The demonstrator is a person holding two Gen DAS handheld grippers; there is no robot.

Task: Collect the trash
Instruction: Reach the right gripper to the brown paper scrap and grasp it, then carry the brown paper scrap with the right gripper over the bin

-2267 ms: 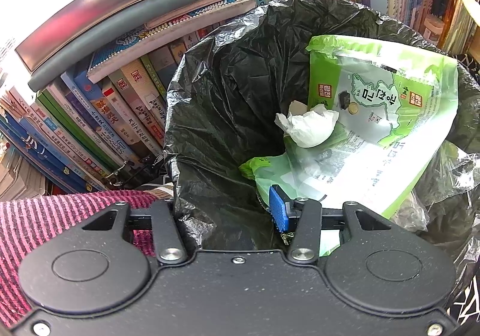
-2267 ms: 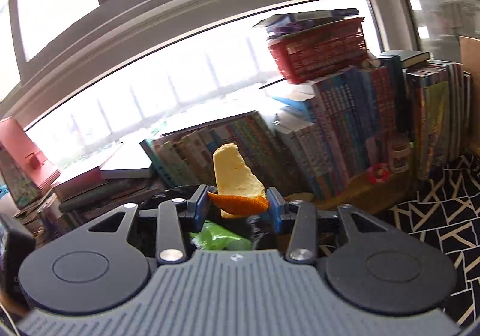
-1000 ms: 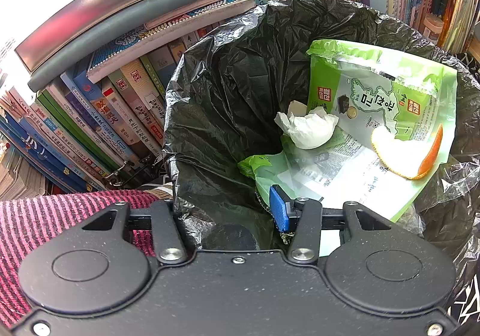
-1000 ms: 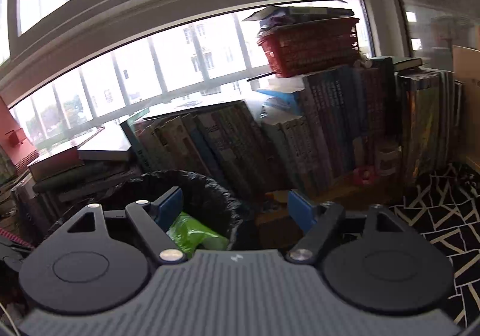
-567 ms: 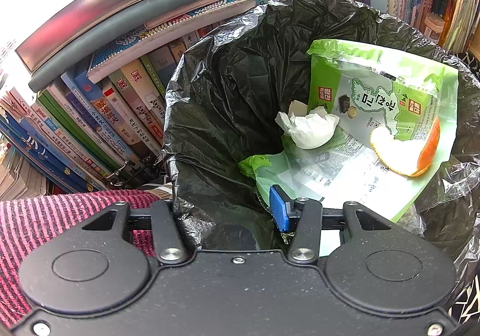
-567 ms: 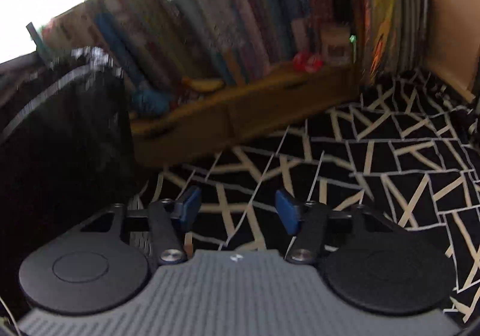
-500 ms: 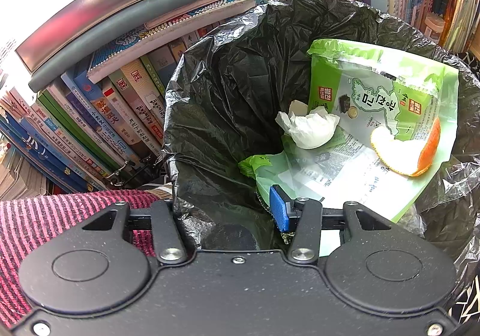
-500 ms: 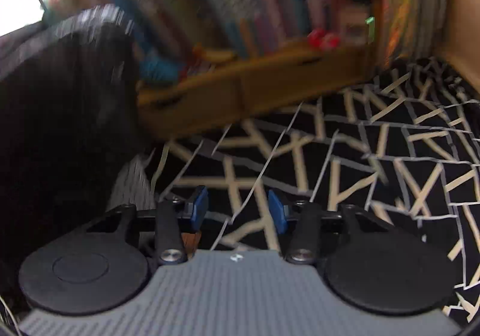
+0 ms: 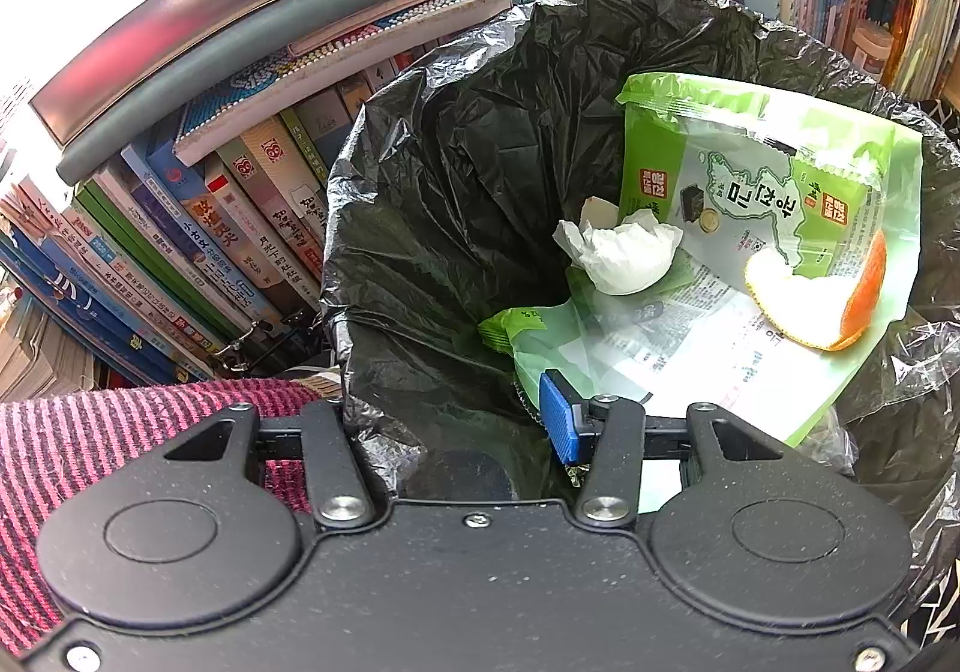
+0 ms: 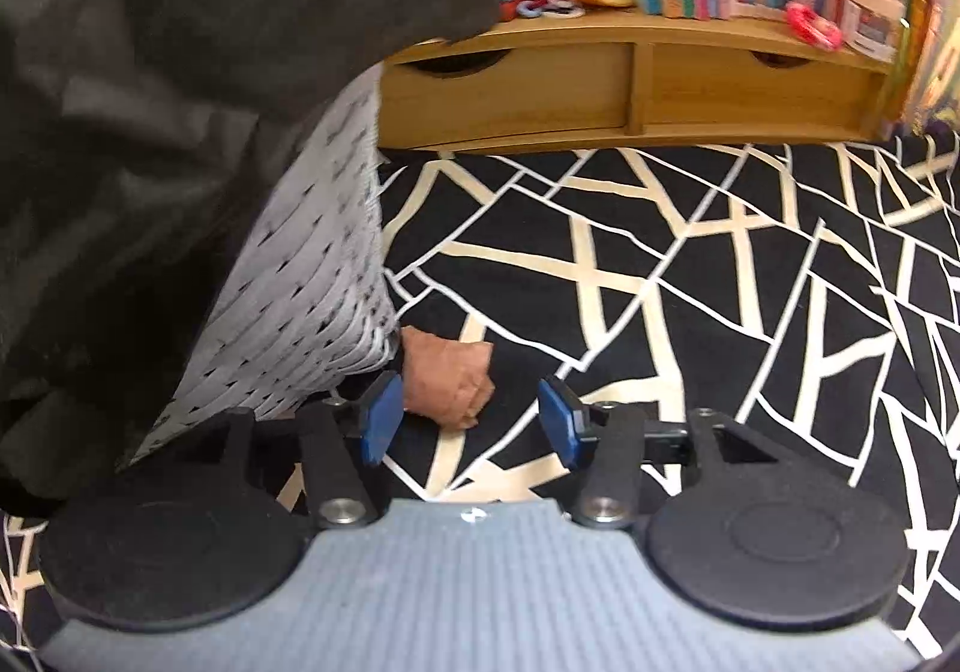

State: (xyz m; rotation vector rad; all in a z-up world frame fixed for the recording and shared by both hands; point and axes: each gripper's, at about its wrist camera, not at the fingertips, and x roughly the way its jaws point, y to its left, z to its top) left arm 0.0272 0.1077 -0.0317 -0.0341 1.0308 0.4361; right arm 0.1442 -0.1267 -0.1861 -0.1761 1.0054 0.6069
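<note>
My left tool (image 9: 456, 420) clamps the black bin liner's (image 9: 432, 228) rim. My right tool (image 10: 468, 420), jaws opening and empty, nears a brown crumpled scrap (image 10: 447, 381) on the patterned floor beside the woven bin (image 10: 300, 312). Closing early could nudge it under the bin.

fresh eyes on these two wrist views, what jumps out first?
In the left wrist view, the bright green snack bag fills the black-lined bin, with an orange peel lying on it and a crumpled white tissue beside it. In the right wrist view, a brown crumpled scrap sits on the black-and-white patterned floor, just ahead of the right tool, whose jaws are opening.
</note>
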